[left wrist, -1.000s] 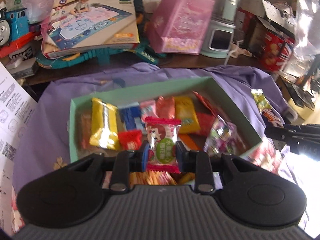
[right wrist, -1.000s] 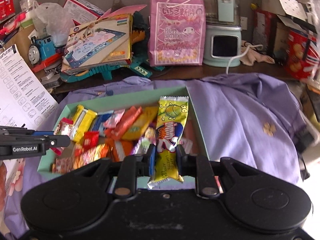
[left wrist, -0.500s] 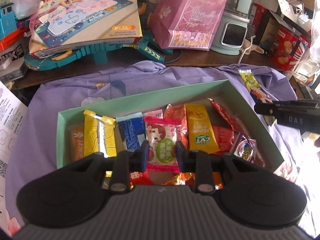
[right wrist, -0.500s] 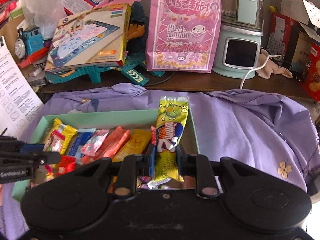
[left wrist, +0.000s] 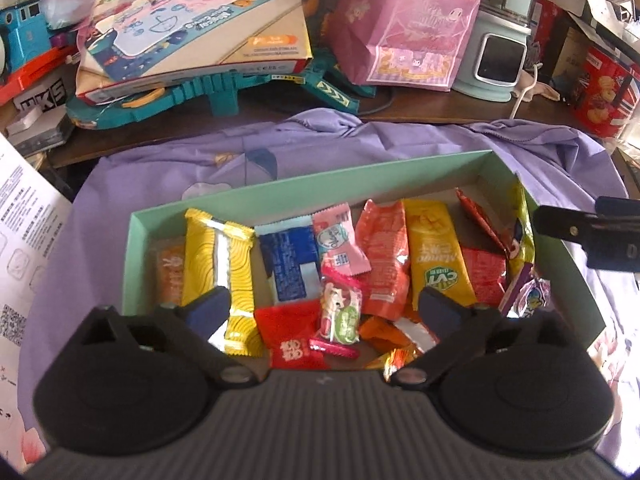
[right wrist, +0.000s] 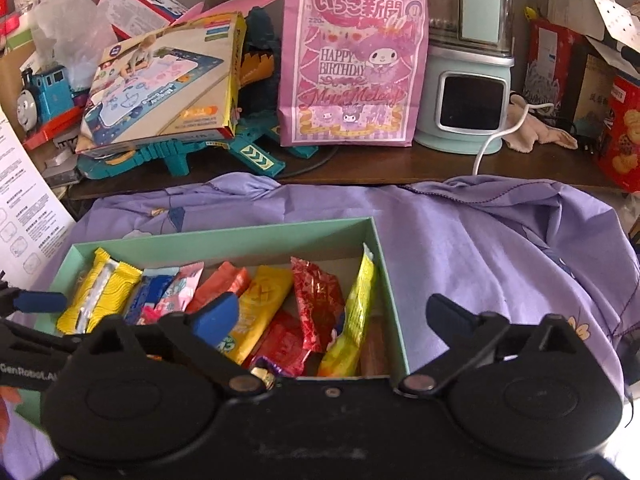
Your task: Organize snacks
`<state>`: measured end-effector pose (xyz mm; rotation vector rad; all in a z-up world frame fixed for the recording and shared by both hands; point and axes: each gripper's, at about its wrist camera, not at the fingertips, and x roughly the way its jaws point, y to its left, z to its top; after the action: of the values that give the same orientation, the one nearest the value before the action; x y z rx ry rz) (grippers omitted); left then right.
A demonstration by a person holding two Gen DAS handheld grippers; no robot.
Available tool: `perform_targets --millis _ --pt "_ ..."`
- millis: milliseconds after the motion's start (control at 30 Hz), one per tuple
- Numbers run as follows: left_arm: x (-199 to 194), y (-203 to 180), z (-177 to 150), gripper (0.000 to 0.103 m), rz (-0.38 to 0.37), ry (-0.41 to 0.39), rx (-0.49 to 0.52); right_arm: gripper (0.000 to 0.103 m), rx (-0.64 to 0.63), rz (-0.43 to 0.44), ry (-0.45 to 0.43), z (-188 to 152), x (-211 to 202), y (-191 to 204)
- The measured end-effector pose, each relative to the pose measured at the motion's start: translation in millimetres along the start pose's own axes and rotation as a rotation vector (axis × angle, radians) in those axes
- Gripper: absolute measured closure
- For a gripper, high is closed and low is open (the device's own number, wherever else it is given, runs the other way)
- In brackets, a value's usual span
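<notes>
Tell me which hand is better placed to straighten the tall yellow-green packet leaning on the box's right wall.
Right. The right gripper has just opened and hangs over the box's right end, the yellow-green packet lying free between its fingers. The left gripper, also just opened, sits mid-box over the pink candy.

The left wrist view is taken from just behind the left tongs (left wrist: 324, 304), looking steeply down and forward, close over the green box (left wrist: 360, 168) from its near left side. The right wrist view is taken from behind the right tongs (right wrist: 332, 312), near the box's (right wrist: 384, 264) right corner. The box, the purple cloth (right wrist: 480, 248) and the cluttered table (right wrist: 400, 164) behind are shared by both views.
</notes>
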<state>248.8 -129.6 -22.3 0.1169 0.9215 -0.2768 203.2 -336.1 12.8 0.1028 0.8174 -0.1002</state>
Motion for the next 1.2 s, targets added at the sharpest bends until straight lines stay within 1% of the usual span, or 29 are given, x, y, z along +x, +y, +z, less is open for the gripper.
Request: perform_targets --millis 233,400,567,733,900,1067,1200 --pt "-17.8 -0.8 -5.4 0.0 0.004 0.003 -0.004 0.0 0.004 0.019 0.001 -7.8 -25.9 4.0" --pt "-45.6 -3.0 -12.2 0.0 0.006 -0.02 0.001 0.0 0.011 0.029 0.0 -16.6 -50.5 8.6" --pt "-78.0 -4.1 -23.1 0.0 -0.004 -0.05 0.013 0.0 0.024 0.047 -0.01 -25.9 -83.9 16.4" --pt "-106.8 -2.5 -40.2 0.0 -0.015 -0.067 0.02 0.0 0.029 0.063 -0.019 -34.7 -117.9 26.3" --pt "-132.5 4.3 -63.4 0.0 -0.002 -0.09 0.015 0.0 0.039 0.081 -0.029 -49.6 -148.6 32.8" --pt "-153.8 16.1 -91.1 0.0 0.0 -0.114 0.006 0.0 0.051 0.083 -0.013 -73.3 -167.7 39.0" --pt "-162.9 23.5 -112.8 0.0 0.011 -0.129 -0.015 0.0 0.071 0.076 0.008 -95.2 -174.5 40.3"
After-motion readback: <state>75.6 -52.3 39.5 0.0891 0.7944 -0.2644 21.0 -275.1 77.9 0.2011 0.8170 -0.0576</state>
